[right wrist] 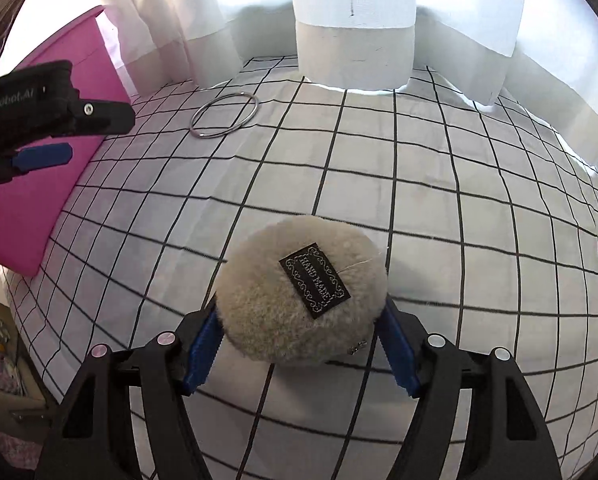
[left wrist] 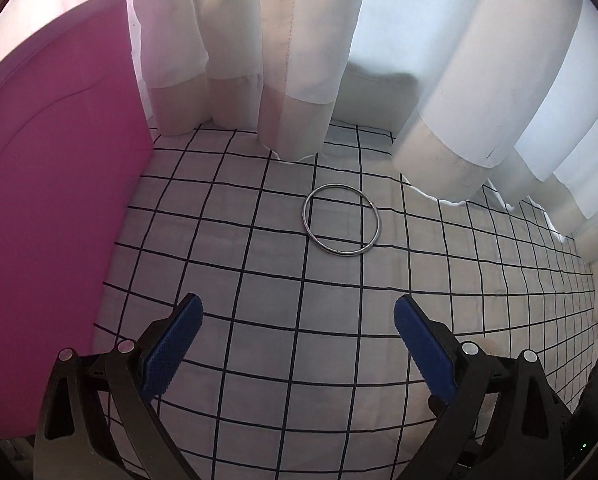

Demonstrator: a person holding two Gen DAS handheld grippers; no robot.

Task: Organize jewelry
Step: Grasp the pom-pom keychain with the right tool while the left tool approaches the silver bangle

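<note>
Pouch (right wrist: 301, 292) sits right between my right gripper (right wrist: 299, 344) pads, a round furry beige thing with a black "HAND MADE" label (right wrist: 314, 278) on top. Both blue pads (right wrist: 203, 354) press against its sides, so the right jaws are clamped on it. A small metal bit, maybe a zipper pull, pokes out at its 5 o'clock edge; I can't make it out clearly. The pouch rests low over the grid cloth (right wrist: 459, 200), though whether it touches I can't tell.

On the other side, my left gripper (left wrist: 297, 340) hangs with jaws spread wide, nothing between the pads (left wrist: 171, 348), only checked cloth (left wrist: 259, 280) below.

Bangle (left wrist: 341, 220) next: a thin silver ring lying flat on the cloth, ahead of the left jaws at about 12 o'clock, well apart from the fingertips. From the right wrist view the same bangle (right wrist: 224, 115) shows at 11 o'clock, far beyond the pouch, near the curtain hem.

Pink box (left wrist: 51, 220) fills the 9 o'clock side of the left view, standing on the cloth just beside the left finger. In the right view that pink box (right wrist: 39, 200) sits at 10 o'clock, with the left gripper (right wrist: 63, 136) over it.

White curtains (left wrist: 291, 60) hang along the far edge at 12 o'clock, their hems resting on the cloth; the same curtains (right wrist: 353, 20) back the right view.
</note>
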